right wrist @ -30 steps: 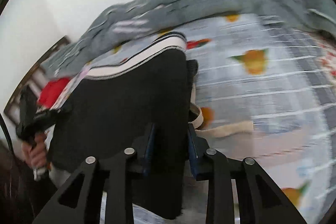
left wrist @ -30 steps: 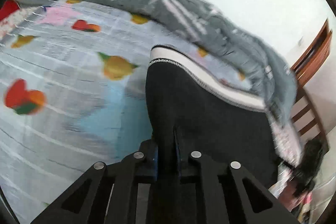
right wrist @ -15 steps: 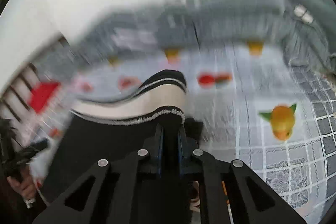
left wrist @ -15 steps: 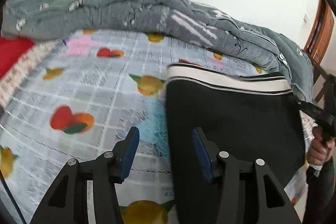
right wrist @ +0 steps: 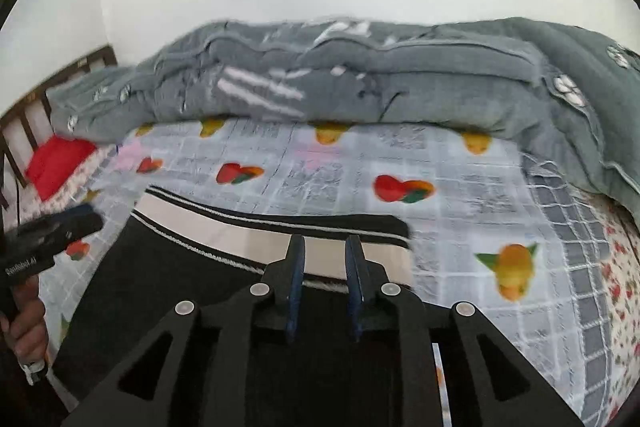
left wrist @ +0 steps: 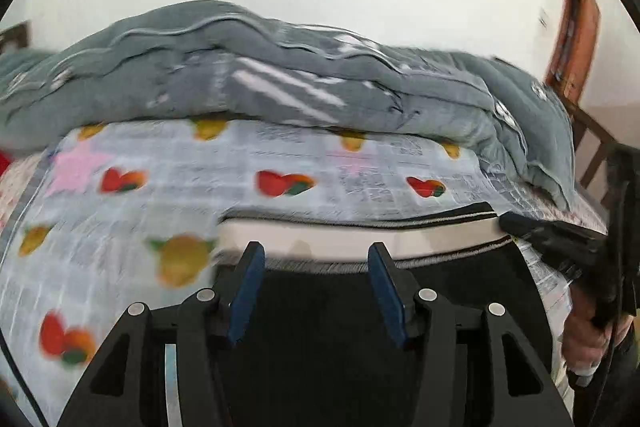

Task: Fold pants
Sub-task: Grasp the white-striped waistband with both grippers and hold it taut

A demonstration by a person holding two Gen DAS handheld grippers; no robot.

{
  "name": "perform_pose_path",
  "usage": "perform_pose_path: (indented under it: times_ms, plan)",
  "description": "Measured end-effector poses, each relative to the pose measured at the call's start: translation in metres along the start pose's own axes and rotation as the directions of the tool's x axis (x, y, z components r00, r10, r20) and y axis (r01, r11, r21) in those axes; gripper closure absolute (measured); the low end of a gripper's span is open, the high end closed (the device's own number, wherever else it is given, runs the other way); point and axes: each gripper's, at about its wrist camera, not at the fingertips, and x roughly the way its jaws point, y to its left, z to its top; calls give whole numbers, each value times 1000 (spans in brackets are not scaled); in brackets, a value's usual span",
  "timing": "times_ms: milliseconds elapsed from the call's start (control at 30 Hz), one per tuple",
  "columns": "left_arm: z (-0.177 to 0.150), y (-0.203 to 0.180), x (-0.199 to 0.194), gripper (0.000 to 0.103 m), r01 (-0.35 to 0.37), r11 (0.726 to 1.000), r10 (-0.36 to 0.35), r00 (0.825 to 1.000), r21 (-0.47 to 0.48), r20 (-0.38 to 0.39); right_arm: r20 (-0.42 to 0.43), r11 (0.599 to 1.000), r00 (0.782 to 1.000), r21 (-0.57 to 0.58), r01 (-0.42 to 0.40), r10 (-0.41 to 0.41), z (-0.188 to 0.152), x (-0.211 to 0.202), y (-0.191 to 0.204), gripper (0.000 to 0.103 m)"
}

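Black pants (left wrist: 340,327) lie flat on the fruit-print sheet (left wrist: 120,227), white waistband (right wrist: 224,227) toward the grey quilt (left wrist: 280,83). Left gripper (left wrist: 316,267) stands wide above the waistband, gripping nothing. Right gripper (right wrist: 325,259), jaws narrow and just opening, hangs over the waistband, nothing pinched.

Left tongs (left wrist: 316,259) opened off the pants (left wrist: 320,327), right tongs (right wrist: 325,247) just parting — cloth now lying flat.
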Motion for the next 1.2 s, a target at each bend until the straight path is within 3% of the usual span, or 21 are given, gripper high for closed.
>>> perform_pose_path:
  times_ms: [100,167,267,367,533,1200]
  plan:
    - [-16,-5,44,51,-91,995,94,993,51,-75,-102,999,994,9,38,-37,-11,55,-4,82]
    - [-35,0,69,49,-105,994,110,986,43,-122,-56,999,997,-6,44,-44,-17,61,-4,82]
    - [-33,5,67,42,-65,998,65,992,4,-104,-69,998,996,-14,63,-64,-14,67,0,82]
    - [-34,3,67,42,-85,996,85,991,9,-105,-49,993,994,-61,97,-100,-15,70,9,82]
    - [-33,1,69,41,-91,996,92,991,8,-99,-29,999,998,-17,51,-52,-17,69,0,81]
    - [-33,2,69,40,-109,994,110,989,20,-94,-12,997,997,-36,72,-72,-18,68,4,81]
